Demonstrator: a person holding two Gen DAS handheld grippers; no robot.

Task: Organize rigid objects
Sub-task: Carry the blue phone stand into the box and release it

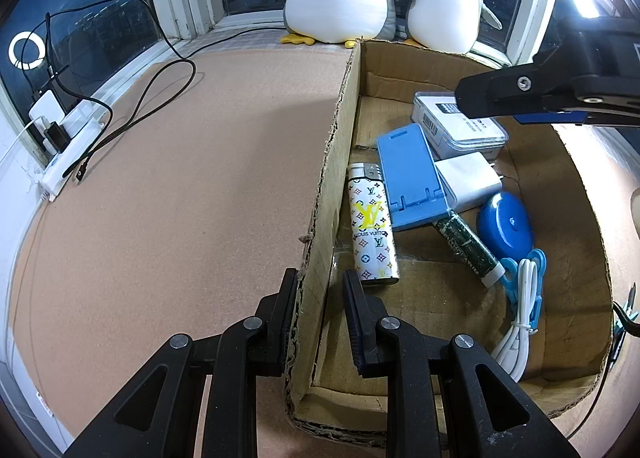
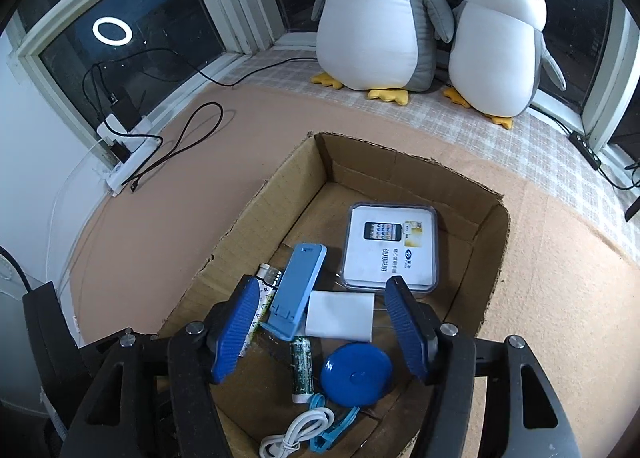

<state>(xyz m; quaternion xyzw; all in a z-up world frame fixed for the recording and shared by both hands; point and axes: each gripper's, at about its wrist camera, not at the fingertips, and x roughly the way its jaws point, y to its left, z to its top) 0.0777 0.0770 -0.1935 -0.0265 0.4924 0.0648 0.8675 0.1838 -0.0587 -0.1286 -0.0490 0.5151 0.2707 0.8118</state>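
Cork-brown desk (image 2: 540, 298) lies bare; every item sits inside our cardboard box (image 1: 332, 162). Left claw (image 1: 318, 318) pinches its wall, right claw (image 2: 320, 322) hovers spread, empty; sorting looks nearly done.

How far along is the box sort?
Done: lighter, blue stand, white charger, clear case, tape measure and cable lie in the cardboard box. In hand: left gripper clamps the box wall; right gripper is open, empty. Left: nothing loose visible on the mat.
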